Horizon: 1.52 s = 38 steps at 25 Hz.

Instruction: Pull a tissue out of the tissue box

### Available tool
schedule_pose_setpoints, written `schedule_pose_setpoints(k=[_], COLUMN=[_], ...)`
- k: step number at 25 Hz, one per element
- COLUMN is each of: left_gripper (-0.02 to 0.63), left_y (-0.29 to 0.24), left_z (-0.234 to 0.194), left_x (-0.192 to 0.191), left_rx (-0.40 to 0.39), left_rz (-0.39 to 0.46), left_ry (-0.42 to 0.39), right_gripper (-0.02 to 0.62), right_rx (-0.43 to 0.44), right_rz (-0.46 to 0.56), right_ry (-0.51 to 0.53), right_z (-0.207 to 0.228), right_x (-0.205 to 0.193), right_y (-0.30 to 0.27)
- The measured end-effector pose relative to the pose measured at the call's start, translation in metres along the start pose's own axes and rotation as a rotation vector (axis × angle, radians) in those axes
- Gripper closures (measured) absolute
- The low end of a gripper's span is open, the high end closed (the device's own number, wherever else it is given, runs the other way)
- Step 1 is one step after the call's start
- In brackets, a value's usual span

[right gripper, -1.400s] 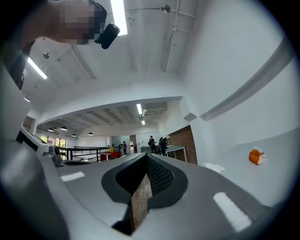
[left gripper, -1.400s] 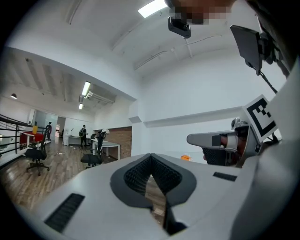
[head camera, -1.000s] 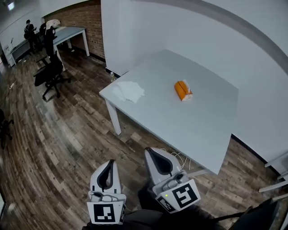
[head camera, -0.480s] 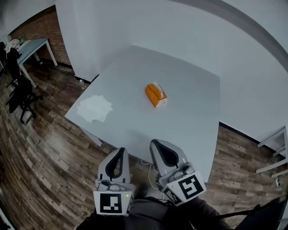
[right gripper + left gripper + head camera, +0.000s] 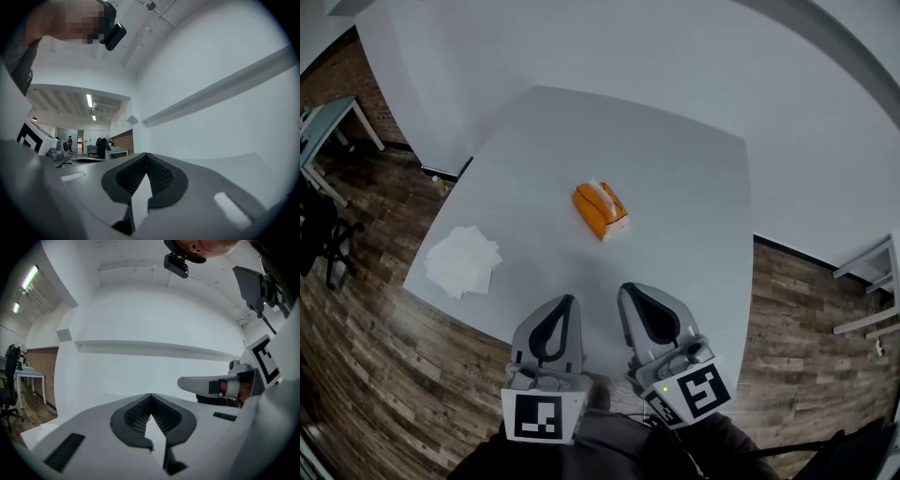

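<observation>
An orange tissue box lies near the middle of the white table, with a white tissue sticking out of its top. Both grippers hover side by side over the table's near edge, short of the box and pointing at it. My left gripper is shut with nothing between its jaws, and its meeting tips show in the left gripper view. My right gripper is also shut and empty, with closed tips in the right gripper view. The box is hidden in both gripper views.
A loose pile of white tissues lies on the table's left corner. White walls stand behind the table. Wood floor surrounds it, with a black office chair and a desk at far left and a white rack at right.
The view has swung round and closed in on the table. Both grippers moved from over the floor to the table's near edge, and the tissue box now lies straight ahead of them.
</observation>
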State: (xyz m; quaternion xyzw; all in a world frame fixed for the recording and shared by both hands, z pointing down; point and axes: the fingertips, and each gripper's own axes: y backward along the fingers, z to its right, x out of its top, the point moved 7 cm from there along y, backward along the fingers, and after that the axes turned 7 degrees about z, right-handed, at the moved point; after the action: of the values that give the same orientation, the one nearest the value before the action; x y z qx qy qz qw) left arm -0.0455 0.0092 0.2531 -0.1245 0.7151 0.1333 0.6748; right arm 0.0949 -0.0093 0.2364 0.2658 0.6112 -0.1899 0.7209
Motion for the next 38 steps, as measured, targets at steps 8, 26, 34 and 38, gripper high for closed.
schedule_pose_setpoints(k=[8, 26, 34, 38], left_gripper=[0.606, 0.606, 0.606, 0.606], left_y=[-0.137, -0.254, -0.26, -0.26], left_z=[-0.061, -0.078, -0.078, -0.08], left_x=[-0.048, -0.134, -0.142, -0.145], left_rx=[-0.065, -0.253, -0.254, -0.248], left_rz=[-0.115, -0.31, -0.332, -0.339], left_ry=[0.054, 0.117, 0.124, 0.138], right_gripper=[0.594, 0.549, 0.549, 0.555], right_rx=[-0.082, -0.231, -0.238, -0.267], right_rz=[-0.079, -0.275, -0.343, -0.372], right_ry=[-0.04, -0.074, -0.086, -0.089], right_z=[0.083, 0.181, 0.186, 0.187], right_x=[-0.061, -0.166, -0.186, -0.194], right_y=[-0.11, -0.193, -0.197, -0.197])
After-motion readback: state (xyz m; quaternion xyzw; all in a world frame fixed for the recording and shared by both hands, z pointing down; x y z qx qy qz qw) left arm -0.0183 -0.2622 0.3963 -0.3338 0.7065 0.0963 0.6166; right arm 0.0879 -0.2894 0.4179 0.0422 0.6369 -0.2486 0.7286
